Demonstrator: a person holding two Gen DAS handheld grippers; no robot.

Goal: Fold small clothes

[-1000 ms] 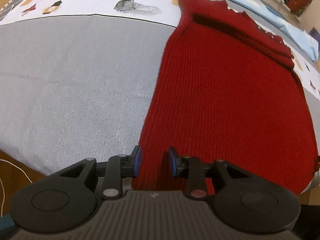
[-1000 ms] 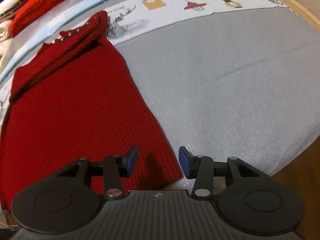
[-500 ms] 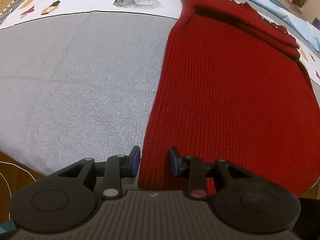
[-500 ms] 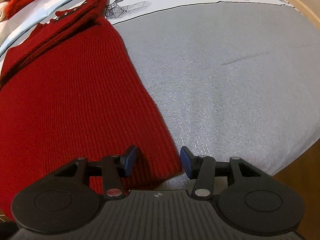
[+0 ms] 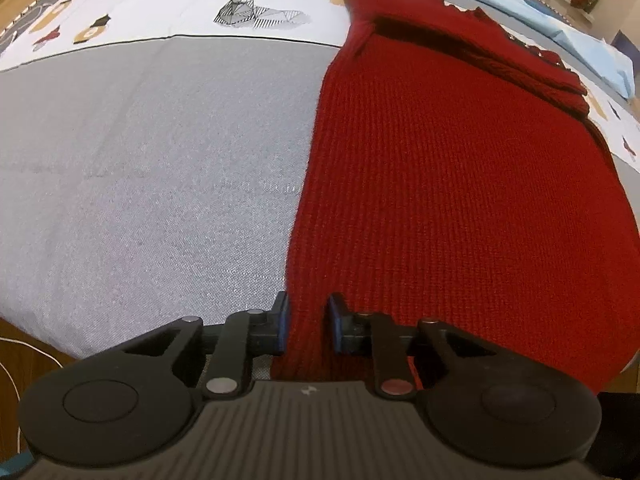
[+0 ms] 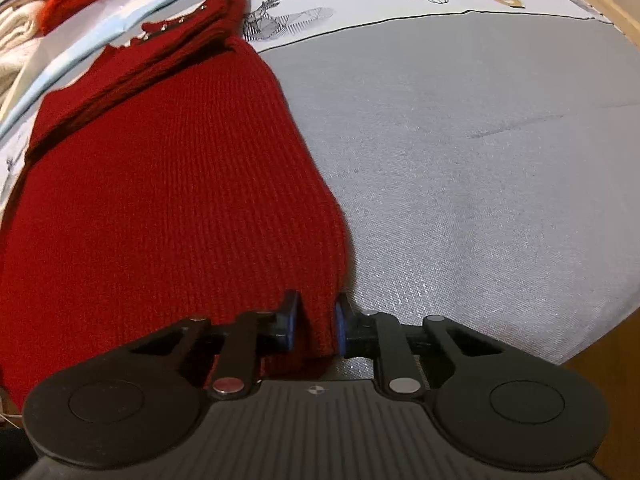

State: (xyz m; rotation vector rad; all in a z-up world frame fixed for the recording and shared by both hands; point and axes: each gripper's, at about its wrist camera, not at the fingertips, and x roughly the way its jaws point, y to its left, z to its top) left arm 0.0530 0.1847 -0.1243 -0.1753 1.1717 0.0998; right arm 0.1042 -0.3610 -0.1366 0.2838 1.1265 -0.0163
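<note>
Both hand-held grippers narrowed onto red sweater (image 5: pixel 460 200) hem corners | left (image 5: pixel 306 326) grasping | right (image 6: pixel 314 326) grasping; cream fabric (image 6: pixel 12 44) right-view only

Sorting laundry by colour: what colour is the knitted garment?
Deep red knitted garment, clearest in the left wrist view.

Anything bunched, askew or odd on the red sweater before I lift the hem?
Nothing stands out. The red sweater lies flat on the grey cloth, hem corners between the fingers of the left gripper and right gripper.
</note>
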